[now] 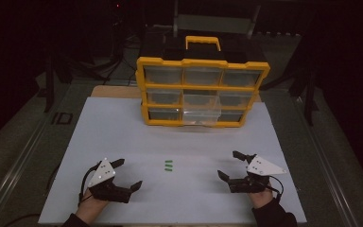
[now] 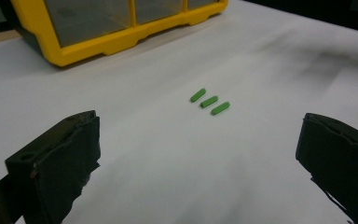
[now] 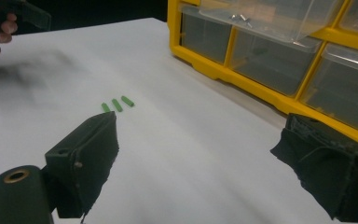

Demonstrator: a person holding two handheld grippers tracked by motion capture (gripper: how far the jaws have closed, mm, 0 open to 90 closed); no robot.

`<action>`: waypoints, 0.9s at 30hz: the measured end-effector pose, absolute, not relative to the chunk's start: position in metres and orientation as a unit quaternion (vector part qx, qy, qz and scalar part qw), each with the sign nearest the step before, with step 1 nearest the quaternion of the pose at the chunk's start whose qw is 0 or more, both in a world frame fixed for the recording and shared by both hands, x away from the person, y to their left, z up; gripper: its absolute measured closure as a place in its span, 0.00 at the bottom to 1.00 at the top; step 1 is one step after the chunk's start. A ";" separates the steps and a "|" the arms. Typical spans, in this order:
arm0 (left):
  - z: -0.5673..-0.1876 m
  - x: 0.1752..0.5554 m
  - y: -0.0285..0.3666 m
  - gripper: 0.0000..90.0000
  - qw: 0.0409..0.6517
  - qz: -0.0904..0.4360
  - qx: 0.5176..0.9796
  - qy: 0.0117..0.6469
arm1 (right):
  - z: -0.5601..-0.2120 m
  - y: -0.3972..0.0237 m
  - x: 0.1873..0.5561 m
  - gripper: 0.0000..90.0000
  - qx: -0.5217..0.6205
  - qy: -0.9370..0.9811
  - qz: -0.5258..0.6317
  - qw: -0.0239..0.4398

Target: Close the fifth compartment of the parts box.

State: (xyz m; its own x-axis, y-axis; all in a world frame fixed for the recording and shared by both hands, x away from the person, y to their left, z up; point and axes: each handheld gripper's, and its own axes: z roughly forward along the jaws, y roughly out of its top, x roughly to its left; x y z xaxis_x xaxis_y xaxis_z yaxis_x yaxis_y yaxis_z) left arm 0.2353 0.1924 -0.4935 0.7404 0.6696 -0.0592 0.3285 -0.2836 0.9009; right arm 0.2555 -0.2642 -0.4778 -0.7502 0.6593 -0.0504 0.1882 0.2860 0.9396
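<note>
While both grippers rest low on the white bench sheet (image 1: pixel 123 137), their jaws stand wide apart and hold nothing. In the high view, the left gripper (image 1: pixel 126 174) sits at the lower left of the frame and the right gripper (image 1: pixel 230 165) at the lower right, each held by a hand entering from the bottom edge. Between them, just below the middle of the frame, lie three small green pegs (image 1: pixel 168 165), side by side in a short row, close together and well apart from either gripper. The left gripper view shows these pegs (image 2: pixel 209 101) near the centre of the frame, beyond its open jaws. A yellow drawer cabinet (image 1: pixel 201 92) stands at the upper middle of the high view, and its clear centre drawer (image 1: pixel 201 109) is pulled out toward the pegs.
</note>
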 end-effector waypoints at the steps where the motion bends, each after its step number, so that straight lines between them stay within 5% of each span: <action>1: -0.493 0.235 0.192 0.00 0.507 0.169 0.783 0.319 | -0.477 -0.265 0.255 0.12 0.275 0.770 0.530 0.223; 27: -0.491 0.234 0.189 0.00 0.524 0.168 0.774 0.313 | -0.388 -0.234 0.237 0.12 0.286 0.725 0.542 0.313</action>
